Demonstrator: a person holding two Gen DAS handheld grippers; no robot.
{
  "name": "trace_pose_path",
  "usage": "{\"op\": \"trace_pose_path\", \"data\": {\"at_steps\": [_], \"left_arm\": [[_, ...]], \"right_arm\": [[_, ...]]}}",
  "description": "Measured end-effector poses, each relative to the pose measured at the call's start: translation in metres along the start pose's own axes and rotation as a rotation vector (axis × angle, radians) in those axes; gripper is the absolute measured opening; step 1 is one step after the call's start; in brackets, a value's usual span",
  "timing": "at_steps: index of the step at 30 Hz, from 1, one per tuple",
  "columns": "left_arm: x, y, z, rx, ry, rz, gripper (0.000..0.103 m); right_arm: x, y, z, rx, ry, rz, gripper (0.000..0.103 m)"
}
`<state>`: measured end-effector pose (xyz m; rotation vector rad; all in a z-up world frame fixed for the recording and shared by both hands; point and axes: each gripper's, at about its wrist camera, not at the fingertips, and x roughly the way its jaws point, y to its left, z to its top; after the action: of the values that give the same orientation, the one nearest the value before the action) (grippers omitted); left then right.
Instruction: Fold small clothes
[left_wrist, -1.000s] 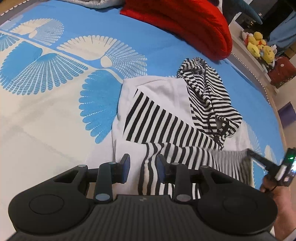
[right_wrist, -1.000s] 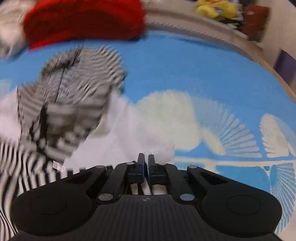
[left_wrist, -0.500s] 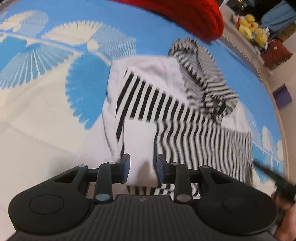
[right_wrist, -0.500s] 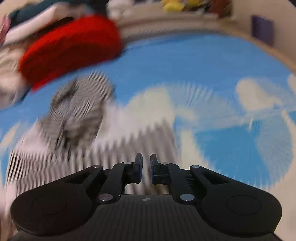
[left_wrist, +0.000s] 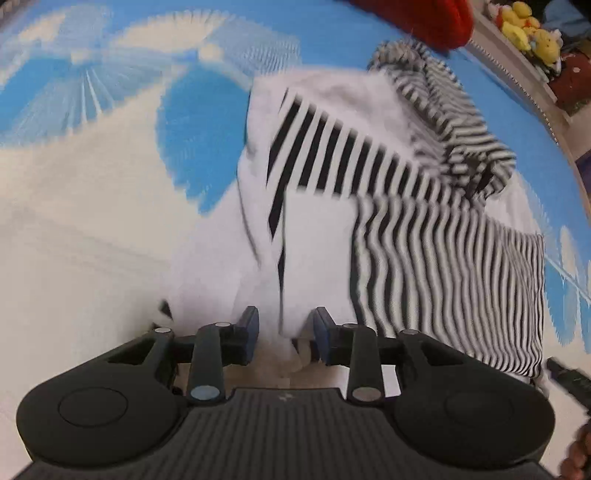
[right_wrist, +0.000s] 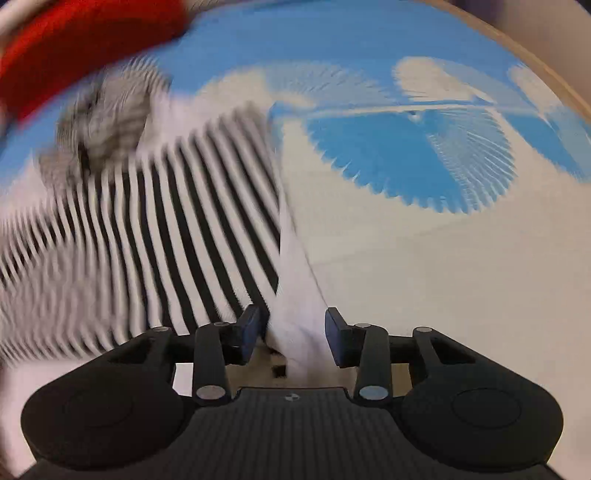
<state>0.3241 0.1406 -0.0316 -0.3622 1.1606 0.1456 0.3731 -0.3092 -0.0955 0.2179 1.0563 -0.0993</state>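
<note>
**Right gripper released, both now spread at the hem**

The striped hoodie (left_wrist: 388, 206) lies on the blue-and-white bedspread (left_wrist: 92, 192), below the red cushion (left_wrist: 424, 18). The right gripper (right_wrist: 296, 332), pinched shut a second ago, now gapes around white hem; the left gripper (left_wrist: 284, 328) remains unclamped likewise. Sleeve fold appears laid; next grasp pending.

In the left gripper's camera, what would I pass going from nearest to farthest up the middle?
left gripper → striped hoodie's white hem → its striped hood → red cushion, all on the blue-and-white bedspread.
</note>
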Motion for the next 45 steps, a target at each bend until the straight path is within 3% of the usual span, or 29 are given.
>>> {"op": "trace_pose_path", "data": {"at_steps": [2,4,9,10,13,18,23,29,32,34,36,38,39,42,45], "left_arm": [[-0.024,-0.009,0.004,0.043,-0.098,-0.010,0.040],[-0.042,-0.015,0.005,0.071,-0.196,-0.003,0.057],[-0.057,-0.022,0.002,0.086,-0.334,0.020,0.061],[-0.058,-0.025,0.002,0.096,-0.351,0.029,0.061],[-0.066,-0.026,-0.001,0.105,-0.414,0.041,0.066],[-0.080,-0.026,0.000,0.088,-0.487,0.047,0.071],[-0.077,-0.026,0.002,0.053,-0.483,0.043,0.071],[-0.066,-0.035,-0.001,0.095,-0.466,0.087,0.068],[-0.055,-0.033,-0.001,0.093,-0.418,0.078,0.065],[-0.038,-0.030,0.000,0.079,-0.334,0.053,0.059],[-0.009,-0.021,-0.001,0.025,-0.188,0.021,0.053],[0.021,-0.011,-0.006,-0.015,-0.028,0.048,0.048],[0.028,-0.009,-0.009,-0.020,-0.005,0.074,0.048],[0.014,-0.016,-0.003,0.009,-0.065,0.098,0.048],[-0.017,-0.026,0.005,0.052,-0.207,0.050,0.048]], "right_arm": [[-0.030,0.012,0.005,-0.021,-0.099,0.022,0.040],[-0.062,0.029,0.010,-0.043,-0.208,0.038,0.043],[-0.103,0.049,0.014,-0.024,-0.430,0.136,0.057],[-0.102,0.054,0.009,-0.035,-0.445,0.141,0.057],[-0.085,0.064,0.003,-0.078,-0.370,0.203,0.057],[-0.086,0.076,0.002,-0.192,-0.383,0.183,0.057],[-0.082,0.076,0.005,-0.181,-0.338,0.159,0.057],[-0.067,0.057,0.010,-0.100,-0.292,0.089,0.057],[-0.063,0.048,0.013,-0.092,-0.281,0.072,0.057],[-0.055,0.045,0.013,-0.118,-0.258,0.068,0.057],[-0.040,0.039,0.013,-0.105,-0.194,0.061,0.057],[-0.022,0.031,0.012,-0.059,-0.094,0.067,0.057],[-0.013,0.028,0.011,-0.050,-0.051,0.064,0.056],[0.010,0.019,0.005,-0.009,0.050,0.029,0.055],[-0.001,0.016,0.011,0.028,0.006,0.060,0.055]]}}
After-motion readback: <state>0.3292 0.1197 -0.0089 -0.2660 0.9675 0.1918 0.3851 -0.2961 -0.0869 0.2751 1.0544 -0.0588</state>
